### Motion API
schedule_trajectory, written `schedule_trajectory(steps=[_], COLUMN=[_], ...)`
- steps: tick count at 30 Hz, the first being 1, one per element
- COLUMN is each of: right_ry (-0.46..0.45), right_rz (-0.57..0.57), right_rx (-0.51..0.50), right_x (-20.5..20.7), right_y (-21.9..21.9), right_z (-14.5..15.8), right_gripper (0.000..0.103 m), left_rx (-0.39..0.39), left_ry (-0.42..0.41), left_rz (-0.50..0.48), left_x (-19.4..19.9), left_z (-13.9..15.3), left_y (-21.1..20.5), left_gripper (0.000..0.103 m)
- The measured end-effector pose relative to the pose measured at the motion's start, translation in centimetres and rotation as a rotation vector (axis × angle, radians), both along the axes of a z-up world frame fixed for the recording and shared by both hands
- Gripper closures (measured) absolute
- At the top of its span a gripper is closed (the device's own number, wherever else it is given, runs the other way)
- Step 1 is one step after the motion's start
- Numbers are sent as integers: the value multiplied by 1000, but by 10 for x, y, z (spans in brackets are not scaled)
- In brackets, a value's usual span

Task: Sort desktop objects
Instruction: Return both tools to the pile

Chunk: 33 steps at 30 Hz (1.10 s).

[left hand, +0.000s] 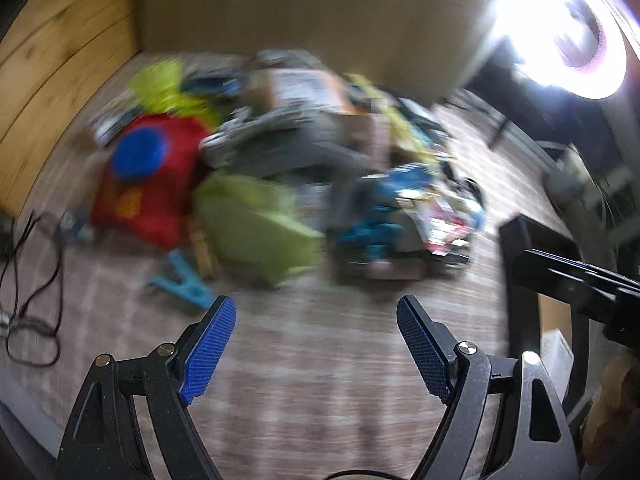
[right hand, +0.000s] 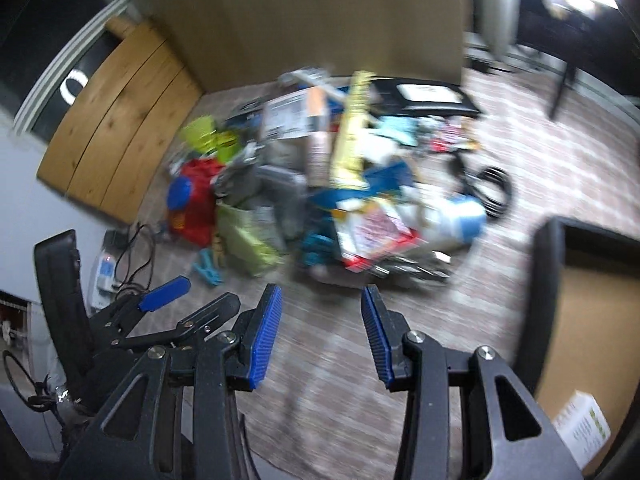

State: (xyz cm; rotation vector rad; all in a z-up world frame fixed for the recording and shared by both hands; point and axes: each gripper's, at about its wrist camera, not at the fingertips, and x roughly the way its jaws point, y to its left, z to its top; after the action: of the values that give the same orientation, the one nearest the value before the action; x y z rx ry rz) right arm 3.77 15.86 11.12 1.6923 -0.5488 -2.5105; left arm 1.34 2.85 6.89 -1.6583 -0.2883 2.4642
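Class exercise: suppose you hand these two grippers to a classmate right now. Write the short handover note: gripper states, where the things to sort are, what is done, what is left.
Left gripper: open, nothing between the jaws.
Right gripper: open, narrower gap, also empty.
Both point down at bare tabletop, short of the pile.
Pile: still one heap in the middle. Red bag with blue disc on its left, green pouch in front, teal clothespin lying loose nearest the left gripper, black cable coil at the right.
Black-rimmed box at the right edge; its contents are mostly out of view.
Done: nothing visibly sorted.
Left: the whole pile. The pictures are blurred, so check small items yourself.
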Motion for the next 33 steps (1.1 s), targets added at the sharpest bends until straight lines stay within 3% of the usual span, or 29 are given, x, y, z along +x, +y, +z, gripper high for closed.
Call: schedule_trajectory(steps=[8,20,32,33], right_ry=[-52,-167,-197,-196], right_rz=[149,205,222,229], right_rx=[-6,-29,-24,-20], right_x=[-56,-107,-119,-119], right_y=[-56,-84,-100,-101], right_z=[-20,-67,-85,-85], right_gripper=[62,62,66,71], left_rx=[24,-13,-52,-56], left_ry=[-68,-98,-124,-121], left_rz=[154,189,201,199], left_x=[-8,-21,-27,-27], left_z=[-26,-46,-68,-68], left_y=[-57,-65,-68,-68], left_gripper=[22,23,41,44])
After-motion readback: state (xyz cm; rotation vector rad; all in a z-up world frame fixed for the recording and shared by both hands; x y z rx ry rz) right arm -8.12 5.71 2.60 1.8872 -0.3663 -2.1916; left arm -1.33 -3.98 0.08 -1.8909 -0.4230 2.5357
